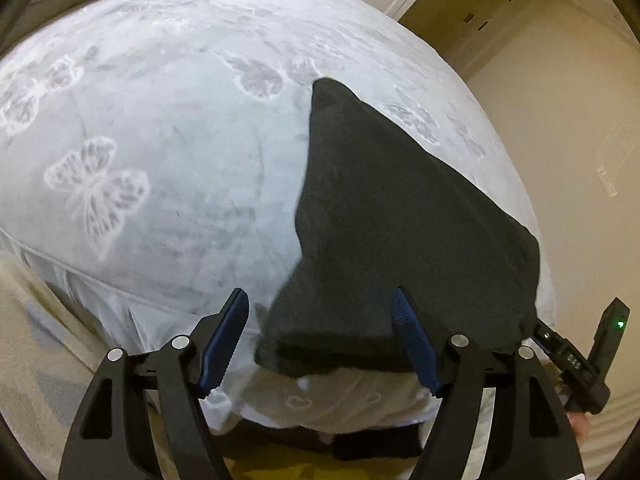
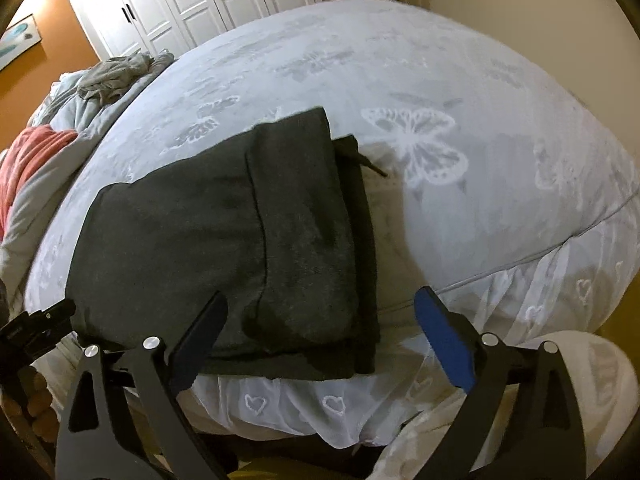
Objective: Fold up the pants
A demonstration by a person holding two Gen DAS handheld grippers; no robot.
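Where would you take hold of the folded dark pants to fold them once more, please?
Grip the pants at their near edge, which overhangs the side of the bed; both layers end there. Come from the near side, slightly above, where both open claws hover.

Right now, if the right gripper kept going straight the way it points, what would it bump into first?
Most likely the folded dark grey pants lying on the pale blue butterfly-patterned blanket. The right gripper is open and aims down at their near edge, though depth is hard to judge.
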